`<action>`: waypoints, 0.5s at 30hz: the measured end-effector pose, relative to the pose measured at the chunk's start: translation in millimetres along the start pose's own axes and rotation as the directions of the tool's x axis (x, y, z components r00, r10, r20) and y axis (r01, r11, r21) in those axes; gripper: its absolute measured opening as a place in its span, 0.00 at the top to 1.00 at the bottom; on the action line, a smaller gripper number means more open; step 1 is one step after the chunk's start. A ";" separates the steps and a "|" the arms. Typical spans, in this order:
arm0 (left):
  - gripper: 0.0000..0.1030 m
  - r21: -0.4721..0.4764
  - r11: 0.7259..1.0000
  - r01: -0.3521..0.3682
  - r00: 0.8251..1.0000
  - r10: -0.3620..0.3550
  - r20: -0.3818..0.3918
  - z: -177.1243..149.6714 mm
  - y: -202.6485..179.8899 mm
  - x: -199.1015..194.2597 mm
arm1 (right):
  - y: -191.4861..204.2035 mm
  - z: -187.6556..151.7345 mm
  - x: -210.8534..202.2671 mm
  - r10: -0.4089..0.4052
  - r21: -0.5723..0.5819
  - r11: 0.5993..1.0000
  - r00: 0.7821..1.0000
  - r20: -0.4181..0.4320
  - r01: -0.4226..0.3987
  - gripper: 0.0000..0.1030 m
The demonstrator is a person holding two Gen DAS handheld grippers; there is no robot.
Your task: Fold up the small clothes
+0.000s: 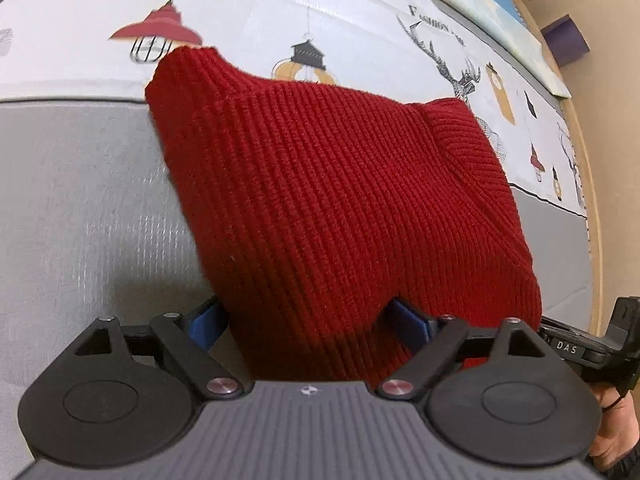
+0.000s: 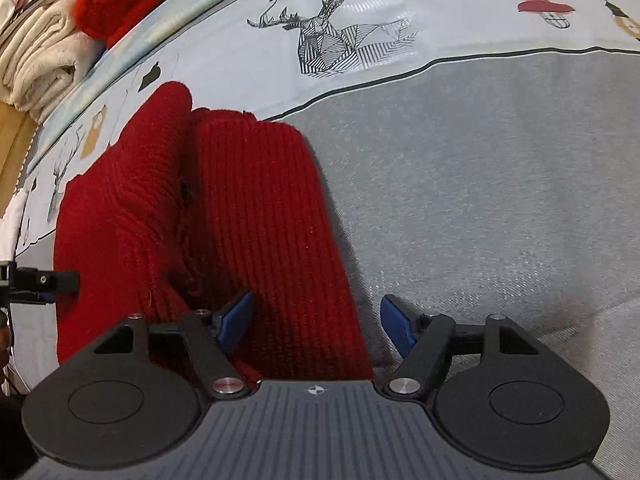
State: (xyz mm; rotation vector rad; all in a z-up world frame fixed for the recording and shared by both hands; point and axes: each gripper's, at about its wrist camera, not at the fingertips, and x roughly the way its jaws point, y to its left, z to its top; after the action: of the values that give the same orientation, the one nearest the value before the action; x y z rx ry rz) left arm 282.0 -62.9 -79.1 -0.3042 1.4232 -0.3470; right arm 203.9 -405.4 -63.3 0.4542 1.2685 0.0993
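Below, red knit sweater (image 1: 340,200) edge between both spread, empty grippers — left gripper (image 1: 308,320), right gripper (image 2: 316,320) — grey cloth (image 2: 480,200) alongside

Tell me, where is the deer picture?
In the right wrist view, the deer picture is printed on the white cloth at top centre, beyond the red sweater, just above the grey part.

Bright even indoor light, soft shadows, glossy glare, strong fisheye edge bending
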 end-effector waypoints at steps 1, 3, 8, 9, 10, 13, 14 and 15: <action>0.17 0.009 1.000 -0.003 1.000 0.003 0.010 1.8 -1.9 -0.9 | 1.4 1.1 -0.5 0.015 -0.007 1.000 1.000 0.006 -0.015 0.46; 0.25 0.041 0.999 -0.018 0.999 0.016 0.050 5.5 -7.4 -6.6 | 9.2 2.1 -1.7 0.028 -0.038 0.999 0.999 0.023 -0.027 0.66; 0.34 0.174 0.979 -0.110 0.978 0.076 0.193 14.8 -28.1 -22.9 | 26.5 3.6 1.2 0.044 -0.092 0.995 0.999 0.032 -0.041 0.81; 0.35 0.180 0.976 -0.119 0.975 0.080 0.210 17.2 -28.8 -24.7 | 28.7 4.9 2.0 0.045 -0.092 0.995 0.998 0.034 -0.041 0.81; 0.36 0.181 0.975 -0.127 0.970 0.084 0.226 20.3 -28.4 -26.8 | 31.7 6.0 3.4 0.044 -0.090 0.995 0.998 0.037 -0.041 0.82; 0.39 0.159 0.978 -0.137 0.960 0.092 0.263 29.8 -22.1 -32.8 | 44.0 10.6 7.6 0.044 -0.089 0.995 0.997 0.057 -0.038 0.82; 0.40 0.139 0.980 -0.140 0.956 0.096 0.279 32.9 -18.1 -35.0 | 48.5 12.1 8.6 0.042 -0.090 0.995 0.997 0.064 -0.036 0.83; 0.43 0.114 0.983 -0.143 0.949 0.104 0.297 35.4 -14.2 -37.2 | 53.7 13.7 10.0 0.044 -0.092 0.995 0.997 0.071 -0.037 0.83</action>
State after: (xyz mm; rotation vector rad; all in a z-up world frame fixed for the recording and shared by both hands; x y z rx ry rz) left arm 312.2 -60.6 -35.3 -0.1471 1.1178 -0.2809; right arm 229.2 -357.3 -48.7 0.4022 1.1790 0.1721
